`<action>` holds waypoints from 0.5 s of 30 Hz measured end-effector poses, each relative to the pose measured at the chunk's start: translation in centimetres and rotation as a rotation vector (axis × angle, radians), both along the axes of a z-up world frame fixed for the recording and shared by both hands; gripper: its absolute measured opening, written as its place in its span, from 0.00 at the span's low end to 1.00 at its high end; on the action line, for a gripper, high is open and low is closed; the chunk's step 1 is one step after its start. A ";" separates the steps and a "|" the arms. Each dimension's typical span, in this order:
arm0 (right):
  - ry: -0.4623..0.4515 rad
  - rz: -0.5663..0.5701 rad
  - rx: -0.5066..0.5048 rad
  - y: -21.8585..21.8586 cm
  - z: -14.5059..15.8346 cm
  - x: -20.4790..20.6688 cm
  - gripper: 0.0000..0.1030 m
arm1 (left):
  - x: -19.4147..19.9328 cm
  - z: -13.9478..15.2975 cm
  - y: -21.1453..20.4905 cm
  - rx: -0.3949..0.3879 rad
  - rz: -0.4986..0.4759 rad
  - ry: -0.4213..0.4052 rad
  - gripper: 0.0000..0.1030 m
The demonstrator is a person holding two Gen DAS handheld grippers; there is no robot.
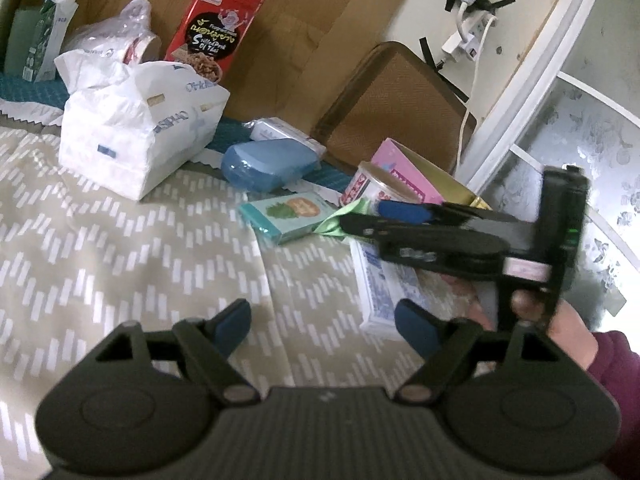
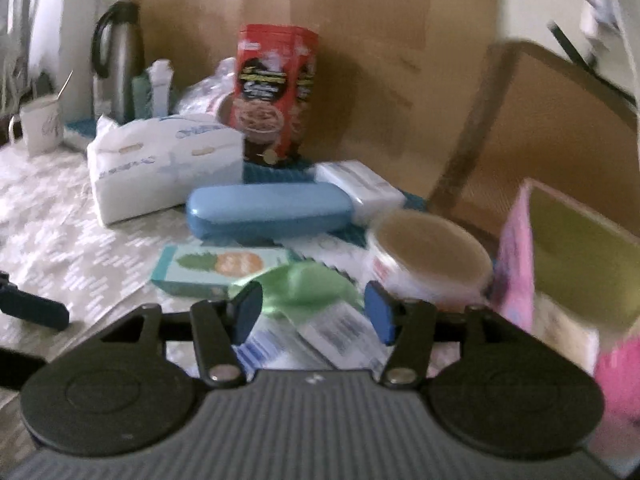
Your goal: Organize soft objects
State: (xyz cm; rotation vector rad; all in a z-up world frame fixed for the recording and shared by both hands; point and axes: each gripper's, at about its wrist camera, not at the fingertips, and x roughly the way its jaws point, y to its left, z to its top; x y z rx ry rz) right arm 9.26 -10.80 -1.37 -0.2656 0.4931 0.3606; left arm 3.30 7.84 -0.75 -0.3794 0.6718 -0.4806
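The left gripper hangs with its blue-padded fingers spread wide above the chevron-patterned cloth, holding nothing. To its right, the right gripper reaches in from the right, its fingers apart, the tips at a crumpled light-green soft bag. In the right wrist view that green bag lies just beyond and between the open pads, not pinched by them; whether they touch it is unclear through the blur. A white-and-blue packet lies flat beneath this gripper.

Left of the green bag rests a teal pineapple-print box, flat on the cloth. Farther back lie a blue glasses case and a white wrapped pack beside it. A round tin with a red-and-white label stands just right of the green bag, with an open pink box behind it. At far left sits a large white tissue pack, and behind it an upright red cereal pouch against brown cardboard.
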 end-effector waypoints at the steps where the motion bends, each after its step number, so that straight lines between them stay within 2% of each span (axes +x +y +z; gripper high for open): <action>1: 0.003 0.011 -0.033 0.7 -0.2 0.5 0.50 | 0.0 0.0 0.1 -0.003 0.003 0.001 0.78; 2: 0.008 0.019 -0.059 1.2 -0.4 0.9 0.18 | -0.1 0.1 0.2 -0.003 0.010 0.001 0.76; 3: 0.023 0.032 -0.067 1.7 -0.5 1.2 0.08 | -0.2 0.2 0.3 0.000 0.015 0.001 0.75; 6: -0.023 0.048 -0.039 2.2 0.6 -0.8 0.08 | -1.0 0.7 1.3 -0.008 0.030 -0.011 0.75; 11: -0.083 0.266 0.024 5.3 1.7 -8.1 0.08 | -2.2 2.0 5.3 -0.090 0.095 -0.033 0.75; 13: -0.050 0.349 0.049 6.8 1.3 -9.6 0.08 | -2.6 2.3 7.0 -0.133 0.136 -0.031 0.74; 15: -0.001 0.416 0.071 8.2 0.6 -10.5 0.13 | -3.1 2.4 8.2 -0.149 0.173 -0.030 0.69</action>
